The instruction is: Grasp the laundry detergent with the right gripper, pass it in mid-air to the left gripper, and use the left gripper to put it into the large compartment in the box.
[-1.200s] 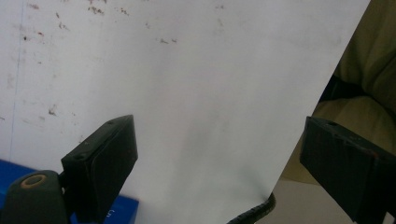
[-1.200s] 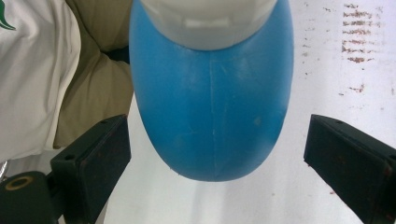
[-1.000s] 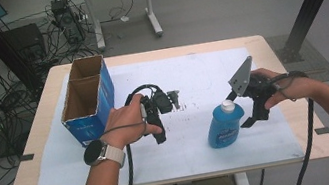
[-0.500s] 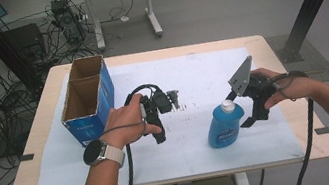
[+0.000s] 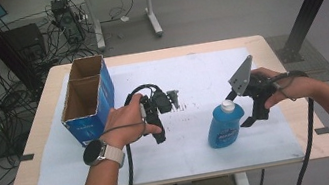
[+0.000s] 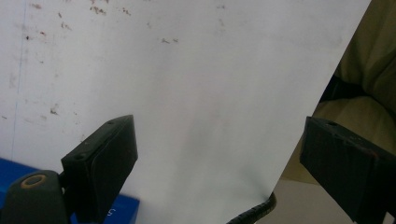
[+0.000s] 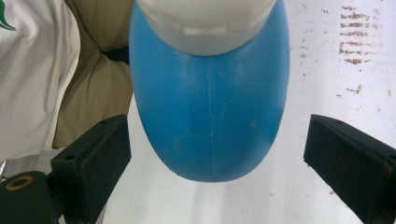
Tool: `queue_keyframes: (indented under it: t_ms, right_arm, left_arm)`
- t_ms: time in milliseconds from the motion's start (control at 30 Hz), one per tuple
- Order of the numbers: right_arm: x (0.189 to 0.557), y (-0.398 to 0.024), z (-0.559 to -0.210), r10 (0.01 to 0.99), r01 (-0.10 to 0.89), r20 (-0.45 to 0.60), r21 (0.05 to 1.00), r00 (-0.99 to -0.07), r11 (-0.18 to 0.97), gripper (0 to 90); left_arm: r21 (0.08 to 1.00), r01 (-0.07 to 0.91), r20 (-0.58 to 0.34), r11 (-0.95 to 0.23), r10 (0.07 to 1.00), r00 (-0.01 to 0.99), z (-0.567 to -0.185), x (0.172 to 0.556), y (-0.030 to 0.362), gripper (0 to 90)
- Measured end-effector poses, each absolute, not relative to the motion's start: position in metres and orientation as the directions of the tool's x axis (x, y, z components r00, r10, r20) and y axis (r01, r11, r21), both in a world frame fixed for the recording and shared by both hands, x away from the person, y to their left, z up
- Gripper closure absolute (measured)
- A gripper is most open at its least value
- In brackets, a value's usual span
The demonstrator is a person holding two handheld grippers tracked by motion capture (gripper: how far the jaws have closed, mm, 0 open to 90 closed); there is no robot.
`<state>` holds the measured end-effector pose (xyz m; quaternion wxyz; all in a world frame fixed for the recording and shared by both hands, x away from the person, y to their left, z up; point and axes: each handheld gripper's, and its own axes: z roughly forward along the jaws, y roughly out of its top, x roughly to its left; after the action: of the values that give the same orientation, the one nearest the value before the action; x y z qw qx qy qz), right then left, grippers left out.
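The blue bottle [image 5: 225,125] stood upright on the white sheet [image 5: 200,74], right of center in the high view. Our right gripper [image 5: 249,109] hung just beside its white cap [image 5: 227,106]; in the right gripper view its jaws stood wide on either side of the bottle, touching nothing. We judged this the approach before the grasp: next, close squarely on the body. Our left gripper [image 5: 157,124], open and empty, rested mid-frame near the cardboard box [image 5: 90,117].
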<state>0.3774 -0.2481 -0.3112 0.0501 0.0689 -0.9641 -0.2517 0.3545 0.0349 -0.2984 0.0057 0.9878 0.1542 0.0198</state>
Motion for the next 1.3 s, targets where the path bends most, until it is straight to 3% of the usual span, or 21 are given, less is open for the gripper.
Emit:
queue_keyframes:
  t_ms: [1300]
  right_arm:
    - [0.3784,-0.2463,-0.3107,-0.161,-0.11,0.062,0.492,-0.985,0.864,7.3]
  left_arm:
    - [0.023,0.312,0.041,-0.95,0.313,0.949,-0.2974,0.355,0.0379,11.6]
